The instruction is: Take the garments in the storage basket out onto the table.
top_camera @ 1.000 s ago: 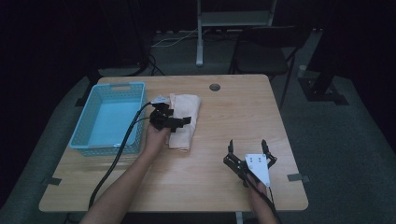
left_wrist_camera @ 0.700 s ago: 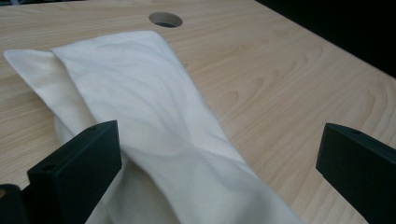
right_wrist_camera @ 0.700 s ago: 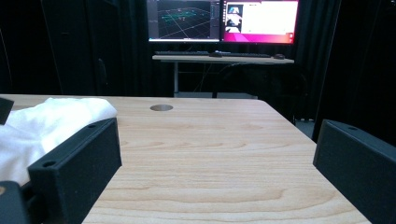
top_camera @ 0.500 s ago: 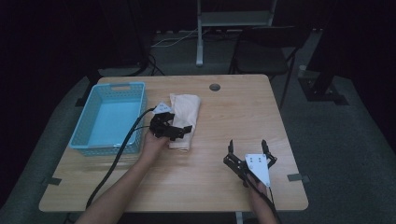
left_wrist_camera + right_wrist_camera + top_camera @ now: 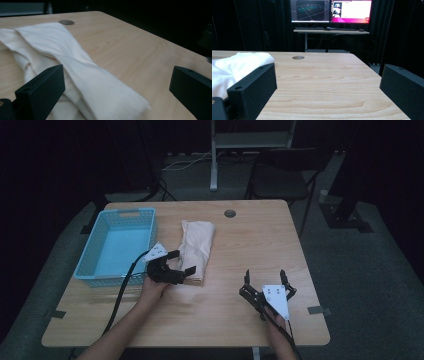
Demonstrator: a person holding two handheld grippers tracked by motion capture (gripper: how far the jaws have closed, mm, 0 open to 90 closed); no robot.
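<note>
A folded cream cloth (image 5: 198, 245) lies lengthwise in the middle of the wooden table (image 5: 250, 240). My left gripper (image 5: 181, 263) is open at the cloth's near end, coming in from its left side. In the left gripper view the cloth (image 5: 82, 75) runs from the far left down between the two wide-apart jaws of the left gripper (image 5: 118, 75). My right gripper (image 5: 264, 275) stands open near the table's front right, with nothing between its fingers. In the right gripper view the right gripper (image 5: 328, 72) frames bare wood, with the cloth (image 5: 237, 65) off to its left.
A light blue plastic basket (image 5: 85, 265) stands at the table's left, right beside my left hand. A round cable hole (image 5: 230, 213) sits near the far edge. Beyond the table are a desk with lit monitors (image 5: 332, 11) and a chair (image 5: 280, 180).
My left gripper has slid back toward the person along the cloth, from over its middle to its near end. The right gripper has stayed put.
</note>
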